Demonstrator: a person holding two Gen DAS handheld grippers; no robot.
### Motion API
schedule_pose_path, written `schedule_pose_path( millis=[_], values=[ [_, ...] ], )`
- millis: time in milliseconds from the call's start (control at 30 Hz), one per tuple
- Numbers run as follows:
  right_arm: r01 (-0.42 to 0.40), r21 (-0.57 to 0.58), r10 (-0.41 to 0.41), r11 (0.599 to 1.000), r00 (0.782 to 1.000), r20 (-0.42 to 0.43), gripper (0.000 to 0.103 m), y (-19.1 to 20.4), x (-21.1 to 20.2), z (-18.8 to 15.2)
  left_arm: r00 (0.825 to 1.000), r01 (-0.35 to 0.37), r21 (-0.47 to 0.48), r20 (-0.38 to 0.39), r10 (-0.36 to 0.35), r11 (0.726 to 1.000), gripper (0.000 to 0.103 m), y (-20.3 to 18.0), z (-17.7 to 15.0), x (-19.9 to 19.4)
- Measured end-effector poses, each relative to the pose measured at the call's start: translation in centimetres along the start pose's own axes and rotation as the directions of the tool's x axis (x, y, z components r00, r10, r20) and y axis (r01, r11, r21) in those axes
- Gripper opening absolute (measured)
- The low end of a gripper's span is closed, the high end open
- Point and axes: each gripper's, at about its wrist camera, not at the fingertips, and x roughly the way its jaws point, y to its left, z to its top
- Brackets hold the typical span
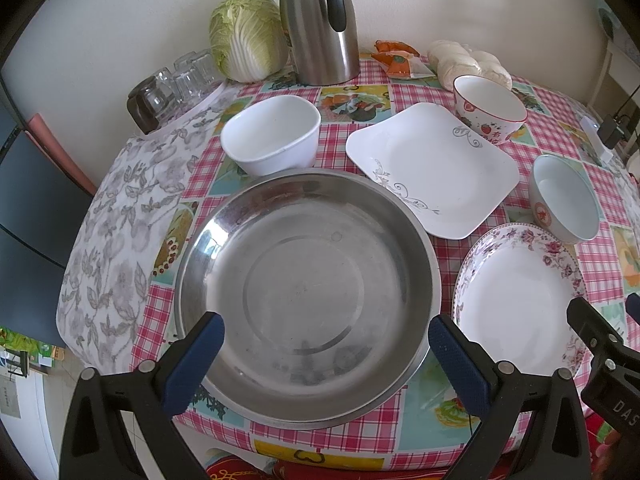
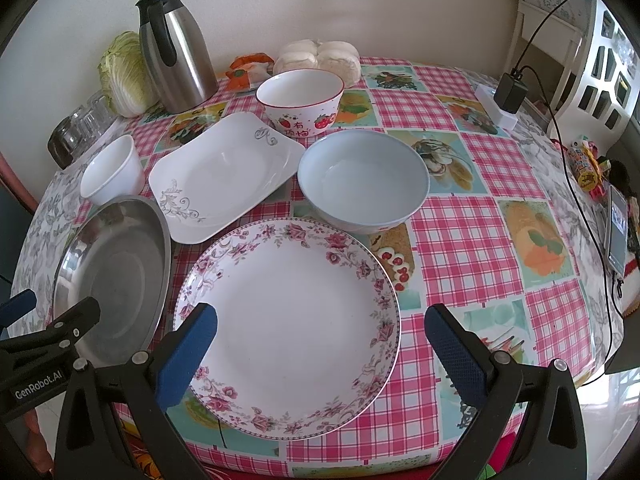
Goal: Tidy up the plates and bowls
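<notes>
Left wrist view: the left gripper [image 1: 326,340] hovers w/ fingers spread wide over the near side of a big steel basin [image 1: 308,296], nothing between the blue pads [image 1: 200,360]. The basin sits at the near edge of a round table [image 1: 448,408] covered in a pink checked cloth w/ food pics. Just behind the basin stands a plain white bowl [image 1: 272,136]. To the basin's right lies a square white plate [image 1: 432,168] w/ grey scroll trim; one corner sits very close to the basin rim, contact can't be told. A strawberry bowl [image 1: 490,110] stands at the square plate's far corner. A pale blue bowl [image 1: 564,200] is further right, and a floral round plate [image 1: 520,296] lies near the basin's right side. At the back by the wall: a napa cabbage [image 1: 248,36], a steel thermos jug [image 1: 320,24], upturned glasses [image 1: 176,84], an orange packet [image 1: 396,60] and bagged buns [image 1: 468,64].

Right wrist view: the right gripper [image 2: 320,340] is likewise spread wide, empty, above the floral round plate's near half. The blue bowl sits just behind that plate, the square plate to its back left, the basin to its left. On the table's right edge are a white power strip [image 2: 498,110] w/ a black adapter [image 2: 510,92] and a phone [image 2: 616,232].
</notes>
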Motion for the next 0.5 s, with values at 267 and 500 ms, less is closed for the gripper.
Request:
schedule_pose_path(
  millis=[267, 500],
  values=[
    [0.001, -0.001, -0.001, 1.000, 1.000, -0.001, 0.103, 0.00, 0.03, -0.02, 1.000, 0.001, -0.001, -0.001, -0.001, 1.000, 0.103, 0.04, -0.24, 0.00],
    [0.003, -0.003, -0.003, 1.000, 1.000, -0.003, 0.103, 0.11, 0.17, -0.04, 1.000, 0.001, -0.001, -0.002, -0.001, 1.000, 0.103, 0.04, -0.19, 0.00]
  ],
)
